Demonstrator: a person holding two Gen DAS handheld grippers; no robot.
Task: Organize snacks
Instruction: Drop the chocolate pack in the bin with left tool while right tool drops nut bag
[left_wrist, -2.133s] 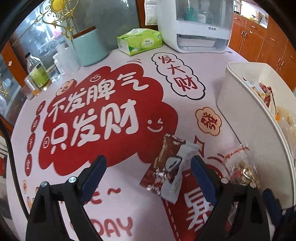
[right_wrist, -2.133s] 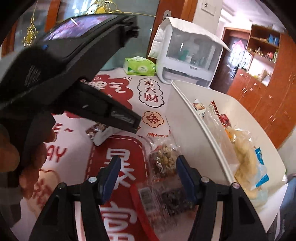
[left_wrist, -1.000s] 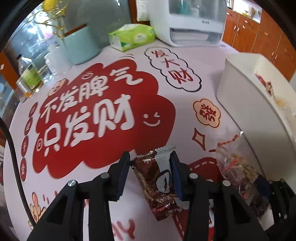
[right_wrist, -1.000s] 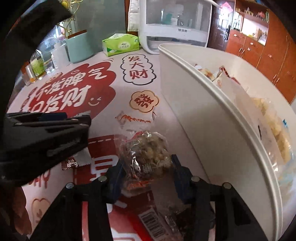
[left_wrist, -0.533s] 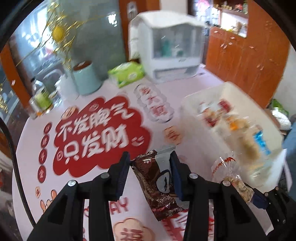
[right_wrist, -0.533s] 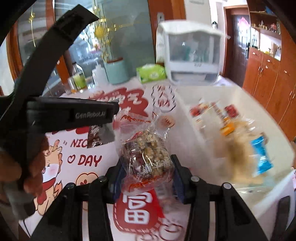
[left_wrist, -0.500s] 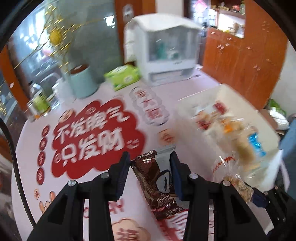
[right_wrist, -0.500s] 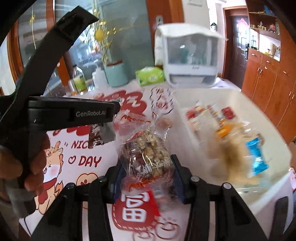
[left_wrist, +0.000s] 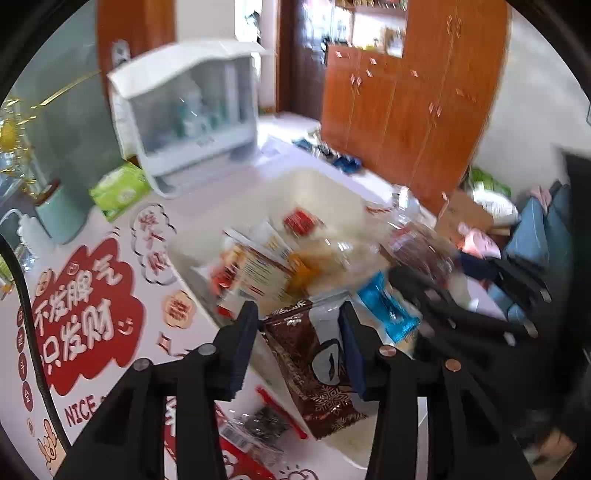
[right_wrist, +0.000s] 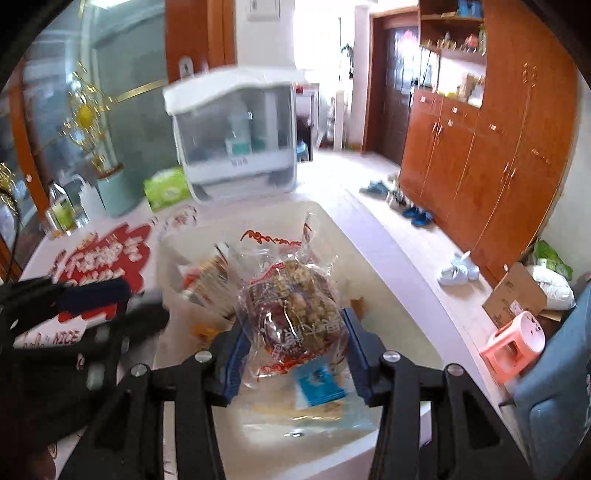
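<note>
While both grippers hang above the white plastic storage bin (right_wrist: 388, 258), each has a snack packet between its blue pads. The left gripper (left_wrist: 298, 341) has a dark brown foil packet with a silver-white panel (left_wrist: 310, 365) between its jaws, which stand fairly narrow and are opening; the packet sits upright there with both pads against its sides, its lower end hanging past the bin's near rim. The right gripper (right_wrist: 292, 352) carries a clear cellophane bag of brown nutty clusters with red printing (right_wrist: 291, 310), its twisted top pointing up and away; its jaws, somewhat wider than the left's, are also easing apart, and the pads appear to be touching the bag's sides, though blur makes the contact hard to judge.

Inside the bin lie other snacks: a pale packet with a blue label (right_wrist: 319, 382) directly under the right gripper, and orange, red and white wrappers (left_wrist: 258, 258) toward the bin's far left part, smeared by motion. On the white tablecloth with red cloud shapes and Chinese characters (left_wrist: 85, 314), just beside the bin's near corner, a small clear packet with dark contents and a barcode (left_wrist: 255, 430) lies flat. Behind the bin stand a white countertop cabinet with a translucent front (right_wrist: 236, 136), a green tissue pack (right_wrist: 166, 188) and a pale teal cylindrical container (right_wrist: 114, 195).
</note>
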